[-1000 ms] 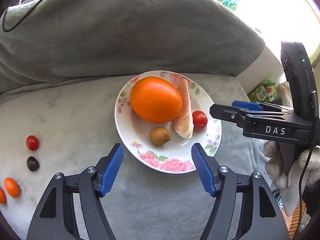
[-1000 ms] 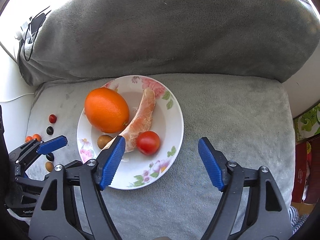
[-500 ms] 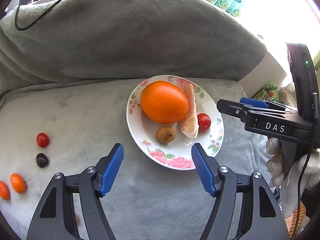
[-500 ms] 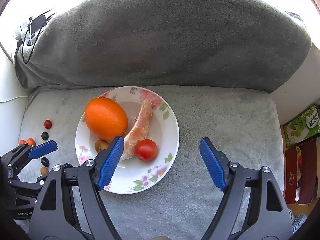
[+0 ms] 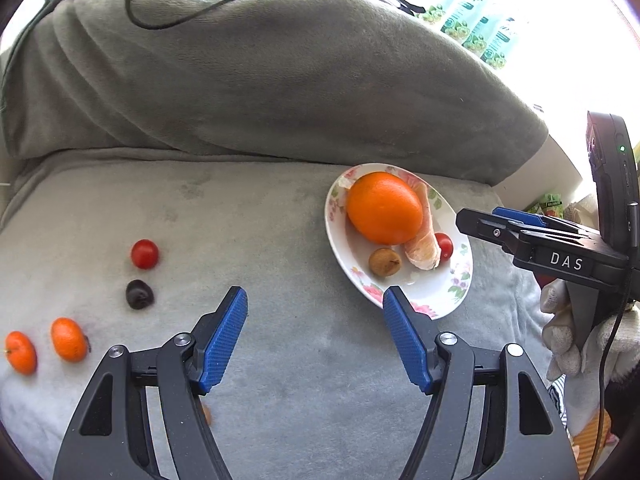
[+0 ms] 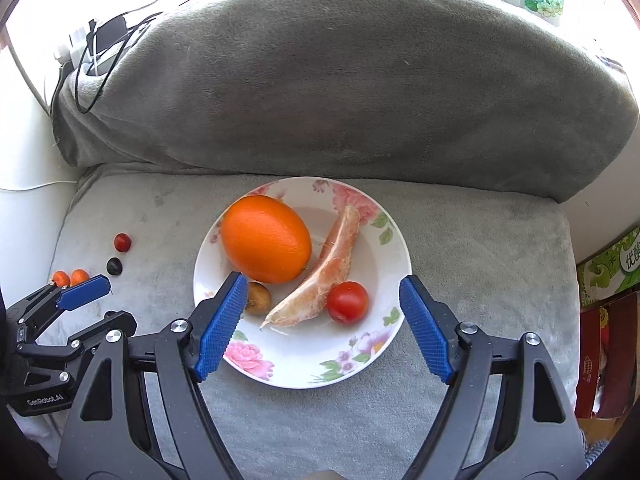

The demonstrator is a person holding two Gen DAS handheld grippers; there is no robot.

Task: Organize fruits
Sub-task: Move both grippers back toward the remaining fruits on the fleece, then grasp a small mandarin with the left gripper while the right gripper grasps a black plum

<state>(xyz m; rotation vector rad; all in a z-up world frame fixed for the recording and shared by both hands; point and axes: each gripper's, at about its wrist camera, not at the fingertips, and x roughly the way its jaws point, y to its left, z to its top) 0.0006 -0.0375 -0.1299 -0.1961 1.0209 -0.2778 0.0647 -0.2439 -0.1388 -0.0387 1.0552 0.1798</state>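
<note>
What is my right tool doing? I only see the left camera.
Observer: The right tool is open and empty, pointing at the plate.
Operator: Is the little tomato on the plate whole?
Observer: Yes, round and whole, right beside the peeled wedge.
Operator: What's past the right edge of the blanket?
Observer: A red box sits below a green box.
</note>
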